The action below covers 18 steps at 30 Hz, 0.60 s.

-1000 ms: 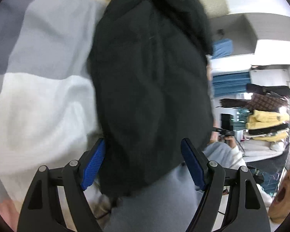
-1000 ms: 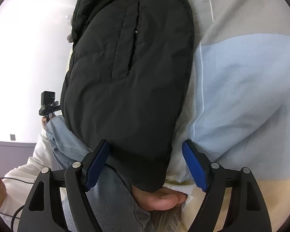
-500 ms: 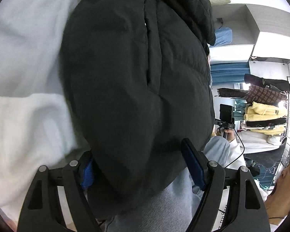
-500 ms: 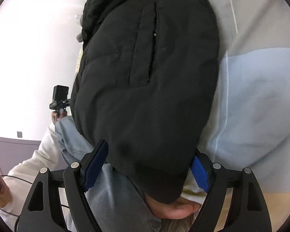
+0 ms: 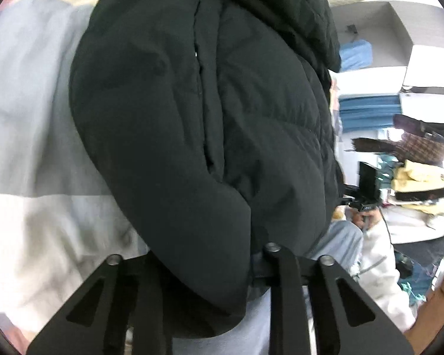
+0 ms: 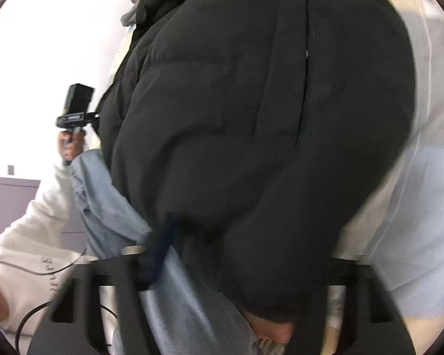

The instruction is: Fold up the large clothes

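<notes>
A black puffer jacket (image 5: pixel 198 124) lies on a pale blue, white and cream bedcover (image 5: pixel 23 136) and fills both views; it also shows in the right wrist view (image 6: pixel 266 124). My left gripper (image 5: pixel 204 269) has its jaws drawn close around the jacket's near hem, and the pads are hidden in the fabric. My right gripper (image 6: pixel 251 254) straddles the jacket's lower edge with jaws still wide; one blue pad (image 6: pixel 159 245) shows at the left, and the other is hidden behind the fabric.
The person's light blue jeans (image 6: pixel 112 207) and a bare foot (image 6: pixel 269 330) lie under the jacket's near edge. The other hand-held gripper (image 6: pixel 74 112) shows at left. Shelves with folded clothes (image 5: pixel 420 177) stand at the right. The bedcover (image 6: pixel 423 207) lies to the right.
Both grippers moved forward onto the jacket's near edge. The left jaws closed in from wide open onto the hem. The right view is blurred by motion.
</notes>
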Each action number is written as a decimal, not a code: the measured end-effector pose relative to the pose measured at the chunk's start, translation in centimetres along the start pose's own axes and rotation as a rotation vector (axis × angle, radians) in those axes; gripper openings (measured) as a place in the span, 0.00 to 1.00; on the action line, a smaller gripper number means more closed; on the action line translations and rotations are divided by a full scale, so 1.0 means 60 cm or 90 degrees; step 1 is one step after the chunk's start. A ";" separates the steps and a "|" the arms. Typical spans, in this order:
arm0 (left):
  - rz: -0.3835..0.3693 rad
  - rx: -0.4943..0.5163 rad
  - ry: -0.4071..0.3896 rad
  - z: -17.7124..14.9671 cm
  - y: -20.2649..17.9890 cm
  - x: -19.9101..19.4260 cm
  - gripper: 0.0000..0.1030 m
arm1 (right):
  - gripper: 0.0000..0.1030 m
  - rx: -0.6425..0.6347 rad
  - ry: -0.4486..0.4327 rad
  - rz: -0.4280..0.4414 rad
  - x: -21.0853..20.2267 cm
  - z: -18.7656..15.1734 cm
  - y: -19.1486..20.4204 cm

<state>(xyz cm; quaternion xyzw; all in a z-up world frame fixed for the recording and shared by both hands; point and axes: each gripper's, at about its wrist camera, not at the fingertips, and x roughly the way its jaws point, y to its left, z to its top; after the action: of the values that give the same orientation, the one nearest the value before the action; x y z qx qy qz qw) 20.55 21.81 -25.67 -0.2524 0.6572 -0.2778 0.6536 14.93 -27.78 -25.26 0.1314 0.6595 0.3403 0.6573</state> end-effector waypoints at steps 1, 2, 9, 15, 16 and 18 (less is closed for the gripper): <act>0.006 -0.003 -0.009 -0.002 -0.004 -0.004 0.16 | 0.14 -0.006 -0.013 -0.008 -0.011 -0.001 0.009; 0.007 -0.010 -0.023 -0.003 -0.002 -0.018 0.13 | 0.12 -0.019 -0.026 -0.015 -0.022 -0.003 0.021; -0.006 -0.026 -0.155 -0.038 -0.028 -0.121 0.06 | 0.06 -0.044 -0.159 -0.057 -0.115 -0.024 0.090; -0.020 -0.034 -0.234 -0.078 -0.056 -0.191 0.05 | 0.05 -0.063 -0.258 -0.066 -0.188 -0.061 0.145; -0.024 -0.034 -0.242 -0.085 -0.055 -0.202 0.05 | 0.05 -0.065 -0.267 -0.065 -0.193 -0.067 0.152; -0.032 -0.037 -0.259 -0.105 -0.062 -0.223 0.05 | 0.05 -0.064 -0.294 -0.061 -0.213 -0.087 0.161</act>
<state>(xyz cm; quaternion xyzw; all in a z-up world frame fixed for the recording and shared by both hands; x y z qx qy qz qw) 14.39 28.69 -13.52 -0.3381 0.5132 -0.2180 0.7581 8.58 -30.05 -9.84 0.1416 0.4791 0.3019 0.8120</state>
